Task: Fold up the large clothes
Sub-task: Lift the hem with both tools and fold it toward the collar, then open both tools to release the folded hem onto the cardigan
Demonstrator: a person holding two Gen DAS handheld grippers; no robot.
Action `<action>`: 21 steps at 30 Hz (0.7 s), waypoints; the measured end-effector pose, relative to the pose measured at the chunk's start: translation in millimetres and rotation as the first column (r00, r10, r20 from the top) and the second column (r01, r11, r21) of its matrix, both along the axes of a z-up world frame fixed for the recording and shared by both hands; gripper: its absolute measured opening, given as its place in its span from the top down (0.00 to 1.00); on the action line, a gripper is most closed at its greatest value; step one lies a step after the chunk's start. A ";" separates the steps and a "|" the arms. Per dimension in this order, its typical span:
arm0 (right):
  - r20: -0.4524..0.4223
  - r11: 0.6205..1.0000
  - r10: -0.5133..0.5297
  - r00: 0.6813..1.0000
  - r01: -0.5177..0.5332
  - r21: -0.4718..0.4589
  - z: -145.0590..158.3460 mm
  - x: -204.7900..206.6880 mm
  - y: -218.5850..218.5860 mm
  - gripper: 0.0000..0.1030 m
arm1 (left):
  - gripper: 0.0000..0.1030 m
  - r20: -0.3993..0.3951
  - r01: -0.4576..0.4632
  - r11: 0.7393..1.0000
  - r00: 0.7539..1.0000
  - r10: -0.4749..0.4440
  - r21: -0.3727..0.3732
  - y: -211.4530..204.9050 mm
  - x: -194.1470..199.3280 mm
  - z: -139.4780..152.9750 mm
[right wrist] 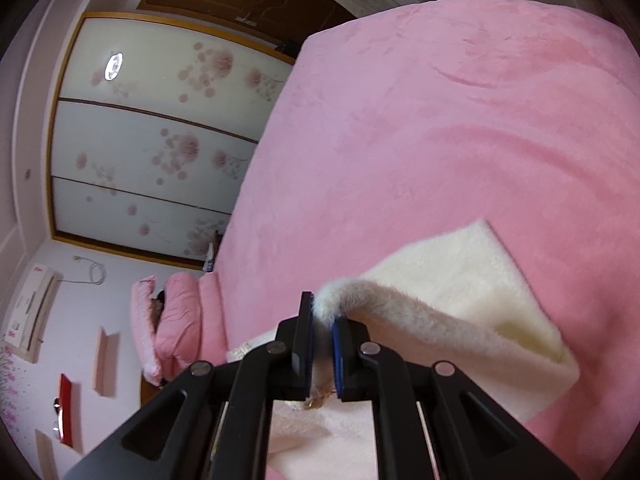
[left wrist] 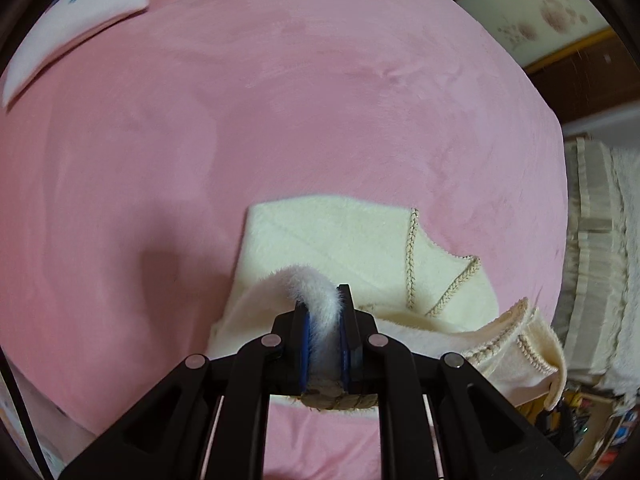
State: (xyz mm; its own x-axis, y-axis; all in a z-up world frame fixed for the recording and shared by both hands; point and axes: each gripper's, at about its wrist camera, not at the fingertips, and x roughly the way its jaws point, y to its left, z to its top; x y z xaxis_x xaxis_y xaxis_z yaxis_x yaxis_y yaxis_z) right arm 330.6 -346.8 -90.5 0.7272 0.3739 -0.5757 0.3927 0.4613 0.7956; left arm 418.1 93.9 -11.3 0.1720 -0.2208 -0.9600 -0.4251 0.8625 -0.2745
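While I'm carrying this cream fleece garment (left wrist: 360, 248) over the pink bedspread (left wrist: 280, 100), let me go left to right. At the upper left of the left wrist frame, a white folded cloth (left wrist: 76, 16) is lying well apart, so no snag there. At lower centre, my left gripper (left wrist: 325, 312) is pinching a fuzzy fold, jaws nearly closed, and only a thin ridge is poking past the pads, so I'm judging it could slide out if I'm pulling hard. To the right, the braid-trimmed edge (left wrist: 520, 340) is bunching and sagging, and it may crease under the fold. In the right wrist frame, the wardrobe (right wrist: 152, 148) is filling the left; my right gripper (right wrist: 322, 320), at lower centre, is clamping another fleece edge (right wrist: 344, 292), almost shut. Uneven tension between my hands could skew the fold.
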 end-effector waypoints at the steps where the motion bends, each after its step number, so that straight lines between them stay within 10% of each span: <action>1: -0.033 1.000 -0.010 0.999 0.009 -0.020 -3.5 3.1 -0.3 0.90 | 0.87 -0.004 0.014 1.000 1.000 -0.014 0.000 -2.9 4.7 -4.6; 6: -0.186 0.996 -0.032 0.982 0.016 -0.087 -19.0 13.4 -4.8 0.59 | 0.34 0.065 0.079 0.981 0.994 -0.092 0.179 -22.7 11.6 -1.4; 21: -0.173 0.946 0.119 0.978 -0.164 -0.278 6.2 -12.8 13.5 0.58 | 0.29 0.007 0.297 0.904 0.949 -0.315 0.309 -63.0 -46.2 -8.5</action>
